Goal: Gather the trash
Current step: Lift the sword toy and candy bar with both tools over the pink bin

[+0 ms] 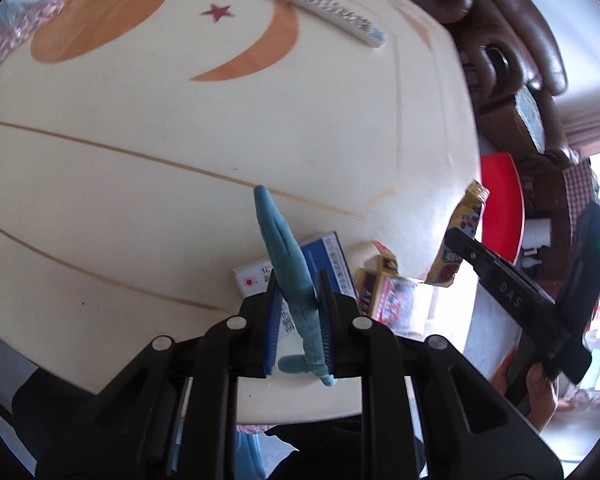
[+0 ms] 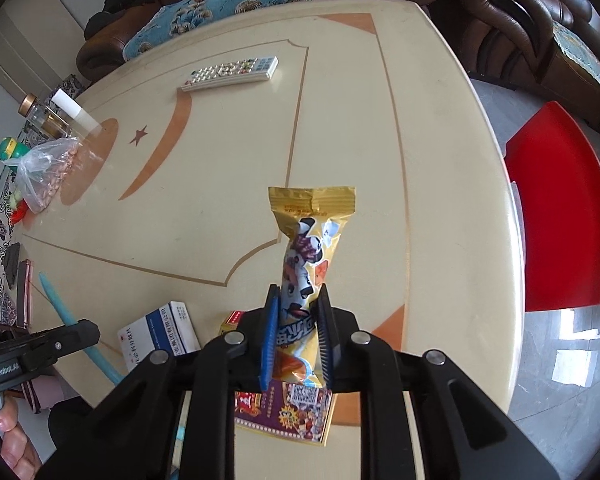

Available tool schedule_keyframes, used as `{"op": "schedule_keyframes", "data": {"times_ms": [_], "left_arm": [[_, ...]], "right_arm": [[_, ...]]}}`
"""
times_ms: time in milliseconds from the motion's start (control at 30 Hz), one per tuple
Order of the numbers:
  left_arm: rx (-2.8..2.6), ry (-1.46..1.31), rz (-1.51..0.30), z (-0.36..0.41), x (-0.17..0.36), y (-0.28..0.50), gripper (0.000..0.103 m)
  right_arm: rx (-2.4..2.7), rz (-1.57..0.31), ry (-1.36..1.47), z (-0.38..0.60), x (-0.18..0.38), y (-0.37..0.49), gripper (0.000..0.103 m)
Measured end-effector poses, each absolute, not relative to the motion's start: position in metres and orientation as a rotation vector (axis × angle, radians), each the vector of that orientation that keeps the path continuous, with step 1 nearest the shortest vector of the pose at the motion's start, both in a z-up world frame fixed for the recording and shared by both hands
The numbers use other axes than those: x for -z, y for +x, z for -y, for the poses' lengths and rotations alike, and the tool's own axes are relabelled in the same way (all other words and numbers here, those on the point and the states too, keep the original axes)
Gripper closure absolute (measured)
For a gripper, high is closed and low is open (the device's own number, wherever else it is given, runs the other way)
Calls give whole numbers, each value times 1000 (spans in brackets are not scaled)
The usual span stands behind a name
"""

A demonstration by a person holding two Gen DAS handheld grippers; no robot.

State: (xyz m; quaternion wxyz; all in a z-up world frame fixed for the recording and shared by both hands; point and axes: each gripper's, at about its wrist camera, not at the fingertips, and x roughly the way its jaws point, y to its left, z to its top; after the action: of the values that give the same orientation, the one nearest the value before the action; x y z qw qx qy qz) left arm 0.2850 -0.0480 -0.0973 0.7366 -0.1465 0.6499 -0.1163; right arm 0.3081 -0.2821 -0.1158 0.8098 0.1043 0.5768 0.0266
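Your left gripper (image 1: 298, 312) is squeezed shut on a long blue wrapper (image 1: 288, 264), which sticks out past the fingertips, up off the cream table (image 1: 180, 140). Under those fingers lies a blue and white box (image 1: 328, 258), and just to the right of it a red and gold packet (image 1: 384, 284). Far ahead of the fingers lies a remote control (image 1: 332, 12). Your right gripper (image 2: 298, 336) is squeezed shut on a gold snack wrapper (image 2: 308, 248), which stands up past the fingertips, off the table too. To the right of those fingers, past the table edge, is a red chair (image 2: 560, 208).
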Motion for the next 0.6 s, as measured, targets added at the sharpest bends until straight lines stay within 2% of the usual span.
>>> {"op": "schedule_keyframes", "data": {"times_ms": [600], "left_arm": [[393, -189, -1194, 55, 32, 227, 88]], "right_arm": [[-101, -1077, 170, 259, 33, 234, 85]]}}
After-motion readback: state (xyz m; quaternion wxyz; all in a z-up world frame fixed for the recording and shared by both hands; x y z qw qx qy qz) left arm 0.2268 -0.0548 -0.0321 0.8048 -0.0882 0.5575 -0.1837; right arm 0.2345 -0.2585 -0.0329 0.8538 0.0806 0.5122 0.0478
